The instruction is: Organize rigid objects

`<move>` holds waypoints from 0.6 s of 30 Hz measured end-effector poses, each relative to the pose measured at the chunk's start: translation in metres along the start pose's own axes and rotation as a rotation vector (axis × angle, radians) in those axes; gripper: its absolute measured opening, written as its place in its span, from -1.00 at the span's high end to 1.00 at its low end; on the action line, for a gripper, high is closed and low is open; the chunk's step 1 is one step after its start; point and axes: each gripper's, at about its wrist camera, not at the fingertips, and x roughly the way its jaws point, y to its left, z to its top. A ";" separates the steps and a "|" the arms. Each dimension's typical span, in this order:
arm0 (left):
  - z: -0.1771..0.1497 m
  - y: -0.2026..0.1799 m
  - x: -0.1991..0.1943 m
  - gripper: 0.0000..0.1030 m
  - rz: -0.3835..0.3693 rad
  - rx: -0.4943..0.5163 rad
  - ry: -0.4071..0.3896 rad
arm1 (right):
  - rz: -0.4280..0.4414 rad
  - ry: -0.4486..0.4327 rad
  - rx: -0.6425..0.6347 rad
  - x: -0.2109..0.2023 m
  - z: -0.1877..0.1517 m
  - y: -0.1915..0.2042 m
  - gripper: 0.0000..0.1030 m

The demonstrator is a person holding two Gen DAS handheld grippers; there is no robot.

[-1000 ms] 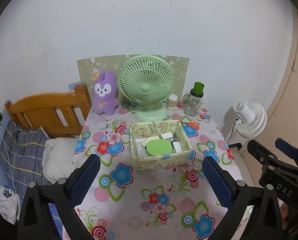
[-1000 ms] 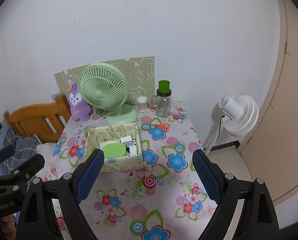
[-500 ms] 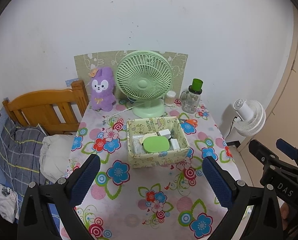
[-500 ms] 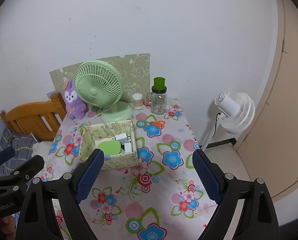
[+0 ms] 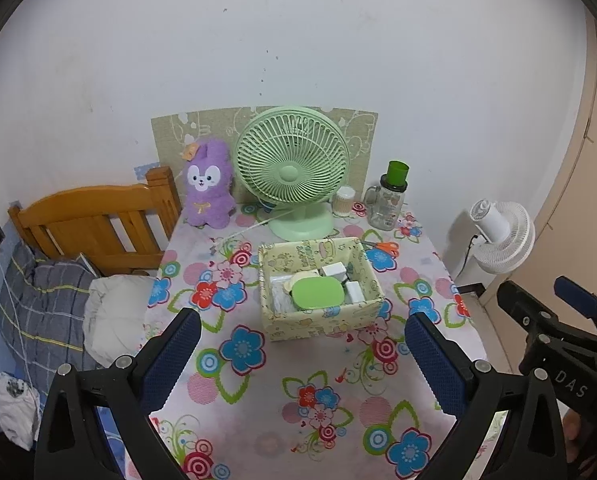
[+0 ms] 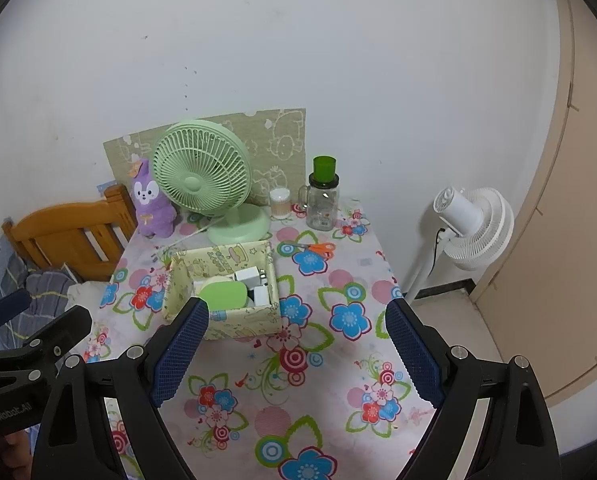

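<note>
Left wrist view: left gripper (image 5: 296, 350) hovering above the near part of the floral table (image 5: 258, 420), fingers (image 5: 170, 356) spread wide, nothing between them. Box (image 5: 318, 288) straight ahead past the fingertips, mid-table, long axis running left to right across the view. Pale yellow patterned walls, open top; green oval case (image 5: 317, 295) and white blocks inside. Scissors (image 5: 382, 245) just behind the box's right corner, flat on the table, handles pointing right.

Right wrist view: right gripper (image 6: 296, 346) likewise wide and empty. Box (image 6: 224, 280) ahead and left, partly behind the left finger (image 6: 180, 354); scissors (image 6: 312, 248) ahead, nearer centre. Judged: right hand nearer the scissors.
</note>
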 end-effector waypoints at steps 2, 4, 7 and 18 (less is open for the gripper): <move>0.000 0.000 0.000 -1.00 -0.007 0.000 -0.001 | 0.001 -0.001 0.000 0.000 0.000 0.000 -0.78; 0.001 0.000 0.000 -1.00 -0.008 0.001 -0.001 | 0.000 -0.002 -0.001 0.000 0.000 0.000 -0.78; 0.000 -0.001 0.000 -1.00 0.001 0.011 -0.004 | 0.005 -0.006 0.002 -0.001 0.000 0.000 -0.78; -0.001 -0.002 0.001 -1.00 -0.004 0.003 0.003 | 0.014 -0.002 0.002 -0.001 0.001 0.000 -0.79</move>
